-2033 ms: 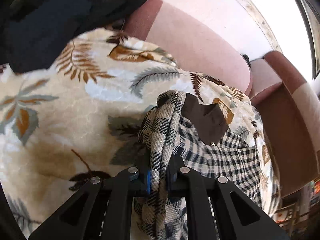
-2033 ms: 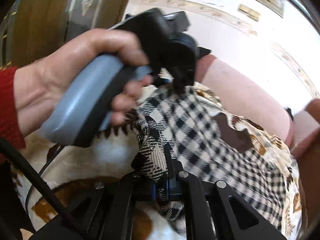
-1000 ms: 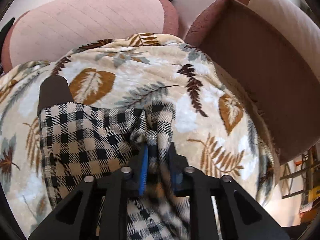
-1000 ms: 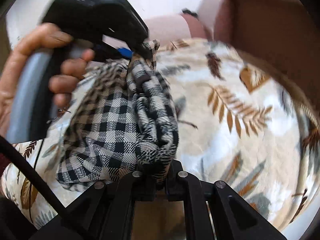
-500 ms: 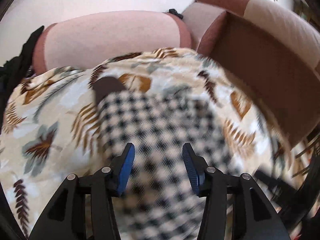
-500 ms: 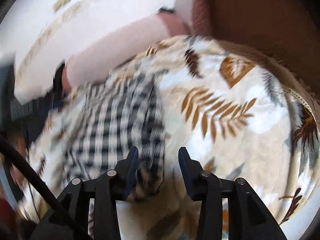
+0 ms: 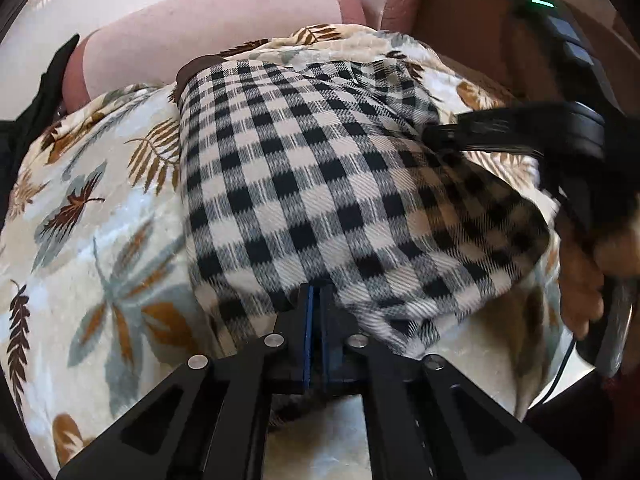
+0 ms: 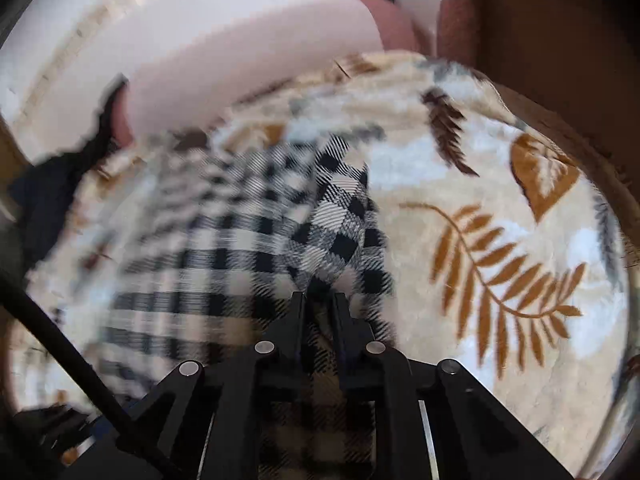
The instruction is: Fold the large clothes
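So, left fingers: I saw my left gripper (image 7: 316, 300) with its blue pads pressed together, tips at the near hem of the checked garment (image 7: 320, 184); whether cloth sat between them I could not tell.
Right fingers: my right gripper (image 8: 319, 300) was closing, a narrow gap left, with a fold of the checked cloth between its black fingers (image 8: 296, 320).
Garment: it lay spread on the leaf-print blanket (image 7: 100, 220), black and cream checks, a brown patch at its far corner.
Right hand: seen from the left wrist, the hand (image 7: 580, 280) gripped its handle at the garment's right edge.
Surroundings: the blanket covered a pink sofa (image 7: 208, 28); a dark garment (image 7: 36, 112) hung at the left.
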The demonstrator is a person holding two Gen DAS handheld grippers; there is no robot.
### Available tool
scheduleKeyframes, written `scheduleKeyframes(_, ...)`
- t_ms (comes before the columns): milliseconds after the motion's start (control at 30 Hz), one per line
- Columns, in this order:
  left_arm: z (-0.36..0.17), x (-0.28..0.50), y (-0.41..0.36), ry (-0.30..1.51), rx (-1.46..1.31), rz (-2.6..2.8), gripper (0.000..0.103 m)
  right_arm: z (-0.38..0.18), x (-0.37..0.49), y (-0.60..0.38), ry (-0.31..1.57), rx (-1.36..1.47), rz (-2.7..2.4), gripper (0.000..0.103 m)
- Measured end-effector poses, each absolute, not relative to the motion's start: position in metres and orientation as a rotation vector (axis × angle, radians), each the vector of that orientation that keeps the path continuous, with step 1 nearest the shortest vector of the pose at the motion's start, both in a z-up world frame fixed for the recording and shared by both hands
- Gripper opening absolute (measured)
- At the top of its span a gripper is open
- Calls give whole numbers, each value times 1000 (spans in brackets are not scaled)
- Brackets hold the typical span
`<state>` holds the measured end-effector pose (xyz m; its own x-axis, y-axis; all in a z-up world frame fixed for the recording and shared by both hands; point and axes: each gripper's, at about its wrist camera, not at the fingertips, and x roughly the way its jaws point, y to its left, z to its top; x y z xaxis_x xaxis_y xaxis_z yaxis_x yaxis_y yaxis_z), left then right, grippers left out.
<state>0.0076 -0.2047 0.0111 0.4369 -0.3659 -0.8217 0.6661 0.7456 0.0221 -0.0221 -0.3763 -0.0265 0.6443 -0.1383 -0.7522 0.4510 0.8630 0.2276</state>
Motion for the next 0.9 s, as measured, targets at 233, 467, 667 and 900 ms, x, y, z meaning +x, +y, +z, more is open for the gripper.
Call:
scheduleKeyframes(233,33,3,-187,913,329,-711,2,-47,-43,-408,869,496,-487,28)
scheduleKeyframes(467,68,79,-130,931,9,-684,63,-28,-63,-456,633,750,-346,76)
scheduleKeyframes(667,36,133,-152,1081,-97,-781,70,-61,-8,-465,734,776,-177,76)
scheduleKeyframes(900,3,137,-182,1143,-43,-788,65,-72,21,-457,751,782,-58,42)
